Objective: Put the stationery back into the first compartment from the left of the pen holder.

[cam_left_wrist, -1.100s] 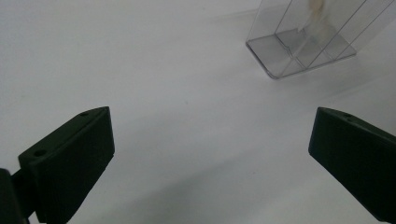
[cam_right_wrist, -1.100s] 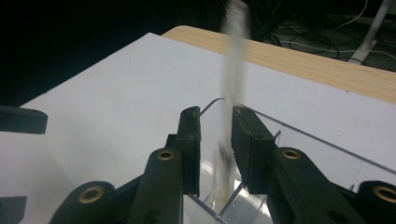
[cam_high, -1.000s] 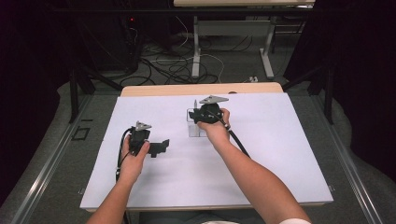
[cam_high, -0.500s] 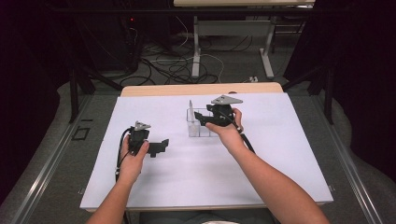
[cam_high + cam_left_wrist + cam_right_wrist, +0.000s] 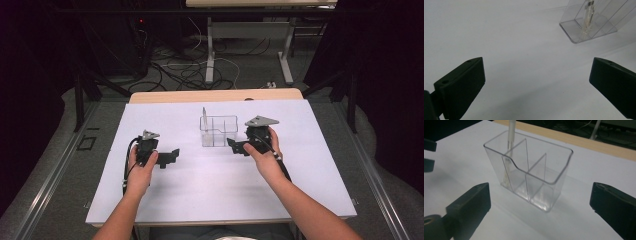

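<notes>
Holder: clear divided organizer (image 5: 218, 131), one upright stick (image 5: 204, 116) inside.
Right gripper (image 5: 239, 146): jaws just opened, empty; holder at 10 o'clock, nearer.
Left gripper (image 5: 172, 156): jaws apart, empty.

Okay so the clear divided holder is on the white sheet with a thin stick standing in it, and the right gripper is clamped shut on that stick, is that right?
Not quite. The right gripper is open, its jaws wide apart and short of the clear divided holder, as the right gripper view shows. The thin stick stands in the holder on the white sheet, untouched.
</notes>
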